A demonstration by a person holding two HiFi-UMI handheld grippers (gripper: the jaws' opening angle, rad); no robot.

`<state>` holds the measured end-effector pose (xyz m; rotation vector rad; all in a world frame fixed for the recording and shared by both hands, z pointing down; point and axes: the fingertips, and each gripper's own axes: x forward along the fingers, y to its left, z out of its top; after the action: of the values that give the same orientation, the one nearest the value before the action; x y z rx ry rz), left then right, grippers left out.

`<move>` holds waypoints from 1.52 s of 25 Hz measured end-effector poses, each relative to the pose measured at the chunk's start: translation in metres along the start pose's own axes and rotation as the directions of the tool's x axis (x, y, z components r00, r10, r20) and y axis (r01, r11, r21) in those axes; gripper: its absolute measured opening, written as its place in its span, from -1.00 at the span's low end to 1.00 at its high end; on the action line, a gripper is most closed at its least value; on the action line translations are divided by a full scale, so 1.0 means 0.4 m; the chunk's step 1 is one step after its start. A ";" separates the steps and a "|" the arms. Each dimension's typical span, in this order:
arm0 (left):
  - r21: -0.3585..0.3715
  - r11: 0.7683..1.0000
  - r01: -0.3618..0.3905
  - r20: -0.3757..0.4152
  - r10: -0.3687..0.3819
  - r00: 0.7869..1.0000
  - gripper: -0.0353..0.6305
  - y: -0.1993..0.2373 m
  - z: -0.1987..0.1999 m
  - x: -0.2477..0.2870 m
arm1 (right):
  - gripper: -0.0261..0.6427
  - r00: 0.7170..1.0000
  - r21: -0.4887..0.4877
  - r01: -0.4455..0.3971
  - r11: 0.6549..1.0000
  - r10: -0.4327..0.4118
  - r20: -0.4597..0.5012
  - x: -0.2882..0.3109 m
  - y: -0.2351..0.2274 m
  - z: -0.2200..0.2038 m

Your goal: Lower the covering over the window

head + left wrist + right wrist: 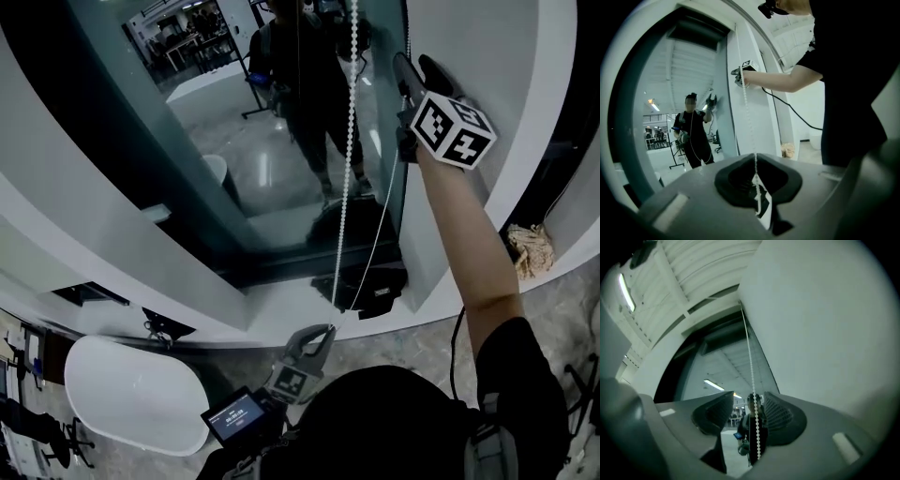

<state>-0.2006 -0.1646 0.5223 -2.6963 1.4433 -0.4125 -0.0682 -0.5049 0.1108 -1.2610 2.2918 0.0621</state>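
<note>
A white bead chain (349, 141) hangs in front of the dark window glass (234, 159) and loops low at the sill. My left gripper (323, 331) is down by that loop, shut on the bead chain (755, 168), which runs straight up from its jaws. My right gripper (413, 73) is raised high beside the white frame (450, 216). Its jaws stand open with the chain (757, 437) hanging between them, touching neither pad. In the left gripper view the white blind (689, 63) covers only the top of the window.
The glass reflects the person. A black box (380, 292) sits on the sill under the chain. A white tub (131, 394) stands at the lower left, and a tan bundle of cloth (530, 248) lies at the right. A black cable (454, 356) trails from my right arm.
</note>
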 end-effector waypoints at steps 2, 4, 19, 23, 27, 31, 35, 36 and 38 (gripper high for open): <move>0.017 1.000 -0.001 0.003 0.001 1.000 -0.86 0.008 -0.001 0.000 | -0.32 0.998 -0.005 0.018 1.000 -0.019 -0.055 0.062 -0.019 -0.008; 0.020 1.000 -0.003 0.001 0.003 1.000 -0.86 0.007 -0.004 -0.002 | -0.70 0.997 -0.017 0.020 1.000 -0.021 -0.070 0.090 -0.037 0.000; 0.044 0.997 -0.070 0.085 0.066 0.994 -0.87 0.122 0.099 0.123 | -0.89 0.976 -0.785 -0.183 0.592 0.206 -0.072 -0.254 0.261 0.060; 0.107 0.994 0.005 0.093 -0.015 0.996 -0.87 0.100 0.129 0.187 | -0.89 0.980 -0.759 -0.197 0.620 0.129 -0.149 -0.256 0.182 0.057; 0.065 0.997 0.039 0.139 -0.048 0.989 -0.87 0.066 0.157 0.229 | -0.89 0.963 -0.721 -0.257 0.644 0.111 -0.244 -0.327 0.162 -0.036; -0.020 0.999 0.043 0.180 -0.039 0.983 -0.87 0.104 0.208 0.233 | -0.89 0.954 -0.684 -0.276 0.675 0.106 -0.280 -0.391 0.189 -0.084; -0.088 0.994 0.067 0.304 -0.037 0.952 -0.87 0.129 0.319 0.216 | -0.89 0.928 -0.651 -0.322 0.687 0.095 -0.359 -0.452 0.190 -0.186; -0.083 0.994 0.070 0.312 -0.041 0.949 -0.87 0.131 0.337 0.215 | -0.89 0.925 -0.637 -0.326 0.698 0.096 -0.368 -0.459 0.186 -0.200; -0.030 0.997 0.077 0.290 -0.065 0.955 -0.88 0.117 0.347 0.220 | -0.89 0.920 -0.615 -0.329 0.717 0.097 -0.379 -0.462 0.178 -0.209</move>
<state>-0.1561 -0.2741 0.3987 -2.7035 1.2896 0.0128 -0.0801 -0.3449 0.2539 -1.3894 2.8274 0.9153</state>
